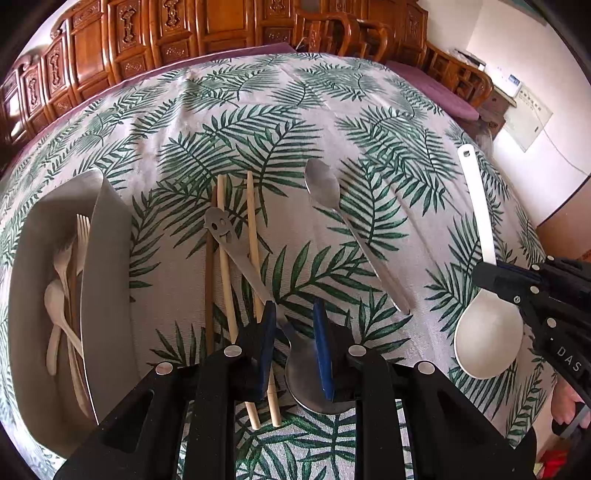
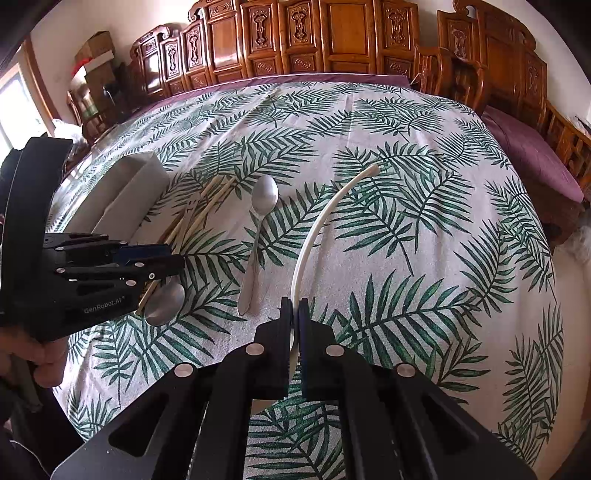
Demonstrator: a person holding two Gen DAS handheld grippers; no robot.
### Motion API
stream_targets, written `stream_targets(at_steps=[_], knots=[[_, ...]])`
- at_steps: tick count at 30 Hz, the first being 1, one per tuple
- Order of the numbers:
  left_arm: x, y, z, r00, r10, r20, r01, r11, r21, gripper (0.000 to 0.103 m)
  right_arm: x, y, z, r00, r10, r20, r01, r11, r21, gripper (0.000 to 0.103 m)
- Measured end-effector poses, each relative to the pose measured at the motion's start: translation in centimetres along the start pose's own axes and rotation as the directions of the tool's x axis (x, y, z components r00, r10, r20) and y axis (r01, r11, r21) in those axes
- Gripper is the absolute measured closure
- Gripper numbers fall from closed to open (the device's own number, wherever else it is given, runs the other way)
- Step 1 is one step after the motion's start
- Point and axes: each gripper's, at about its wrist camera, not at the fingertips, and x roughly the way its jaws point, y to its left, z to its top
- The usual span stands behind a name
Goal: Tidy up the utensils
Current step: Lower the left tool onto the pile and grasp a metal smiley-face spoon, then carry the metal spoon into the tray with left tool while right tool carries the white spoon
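Observation:
My left gripper (image 1: 294, 314) hovers over the neck of a steel spoon with a smiley-face handle (image 1: 236, 251). Its blue pads stand slightly apart, open, and cloth shows between the right pad and the spoon. That spoon lies across several wooden chopsticks (image 1: 223, 229). My right gripper (image 2: 295, 308) is shut on the handle of a long white ladle-like spoon (image 2: 314, 229); its round bowl (image 1: 487, 339) hangs just below the fingers. A plain steel spoon (image 1: 354, 236) lies between the two grippers. At the left stands a grey divided tray (image 1: 107, 258) holding forks and a pale spoon.
A leaf-print tablecloth (image 2: 406, 258) covers the table, with a purple cloth edge (image 2: 332, 78) at the far side. Carved wooden cabinets (image 2: 332, 33) and chairs (image 1: 332, 33) stand behind it. A person's hand (image 2: 44, 354) holds the left gripper's body (image 2: 92, 280).

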Motion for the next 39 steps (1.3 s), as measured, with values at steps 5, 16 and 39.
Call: stream_targets(at_steps=[5,16,39], knots=[[0.3,0.2,-0.4,1.0,-0.006,-0.027,0.006,1.0,0.005,0.084,0.2,-0.2,-0.1,1.0,-0.002,-0.003,0.002,1.0,0.0,0.098],[1.2,0.0,0.4,0.999,0.027,-0.037,-0.026,1.0,0.008,0.084,0.1,-0.3,0.0,1.0,0.0,0.0,0.0,1.0,0.005,0.098],[-0.1,-1.6,0.7,0.998,0.055,0.032,-0.057,0.996,0.062,0.097,0.3,-0.2,-0.2,1.0,-0.001,-0.009,0.001,1.0,-0.006,0.098]])
